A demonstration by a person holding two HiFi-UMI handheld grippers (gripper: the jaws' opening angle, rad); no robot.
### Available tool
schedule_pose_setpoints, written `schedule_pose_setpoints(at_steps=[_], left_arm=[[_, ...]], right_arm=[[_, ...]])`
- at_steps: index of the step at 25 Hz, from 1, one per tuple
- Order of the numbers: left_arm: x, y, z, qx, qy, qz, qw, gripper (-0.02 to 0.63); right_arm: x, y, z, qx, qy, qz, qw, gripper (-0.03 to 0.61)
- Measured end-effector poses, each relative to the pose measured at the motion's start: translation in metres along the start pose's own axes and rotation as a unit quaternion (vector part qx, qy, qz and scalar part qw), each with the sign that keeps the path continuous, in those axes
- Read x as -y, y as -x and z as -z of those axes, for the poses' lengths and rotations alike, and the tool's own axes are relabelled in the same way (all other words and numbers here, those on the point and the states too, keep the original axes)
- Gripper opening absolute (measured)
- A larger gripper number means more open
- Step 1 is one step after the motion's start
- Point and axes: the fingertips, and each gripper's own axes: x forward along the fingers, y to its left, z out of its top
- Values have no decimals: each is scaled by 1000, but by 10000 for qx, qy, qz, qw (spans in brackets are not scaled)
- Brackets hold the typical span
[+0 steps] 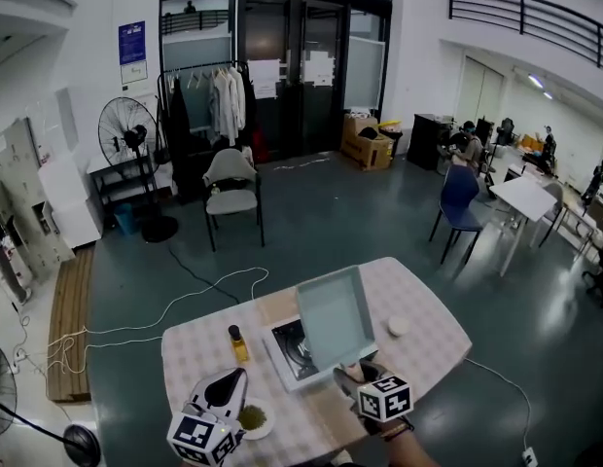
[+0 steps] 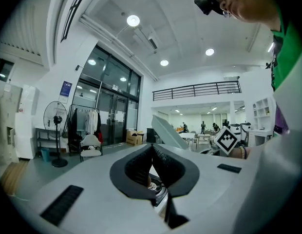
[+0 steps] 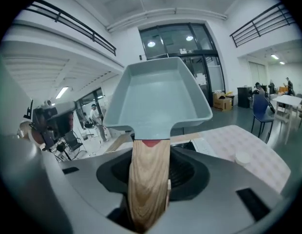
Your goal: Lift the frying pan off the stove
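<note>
My right gripper (image 3: 149, 182) pinches the wooden handle (image 3: 148, 165) of the frying pan (image 3: 158, 94), so the square grey pan hangs tilted above the stove (image 1: 285, 350), apparently clear of it. My left gripper (image 2: 152, 165) sits aside over the table (image 1: 433, 331), its jaws pressed together on nothing, which leaves the pan room.

Matt, smooth frying pan (image 3: 158, 99) w/ wood-grain handle (image 3: 150, 179); tablecloth (image 1: 433, 334) looks fabric.

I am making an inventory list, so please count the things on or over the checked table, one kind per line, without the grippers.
frying pan: 1
stove: 1
bottle: 1
plate: 1
green lump on the plate: 1
small white round object: 1
Total: 6
</note>
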Motion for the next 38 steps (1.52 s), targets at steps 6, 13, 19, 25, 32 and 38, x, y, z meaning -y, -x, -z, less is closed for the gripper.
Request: schedule_pose_setpoints(at_steps=[6,13,19,25,32,38], left_arm=[[29,-25,-20,457,-145,-405,9980,23],[60,-58,-30,529,45,-891,9946,23],[88,-73,-37,652,-196,-1280,9894,23],[92,-72,-39,846,-216,-1691,9817,23],[92,-69,-40,779,-175,-1903,9785,23],[94,-75,-32,721,-170,-1977,9775,23]], right_arm=[[24,30,-51,393,532,-397,9970,175],[66,68,-94,887,842,-785,9894,175],[96,98,-112,1268,885,-1144,9813,175],[112,102,-128,1449,906,-1293,9768,175],[120,98,-137,1495,947,-1305,9755,175],[126,102,-138,1576,916,-1351,9739,175]])
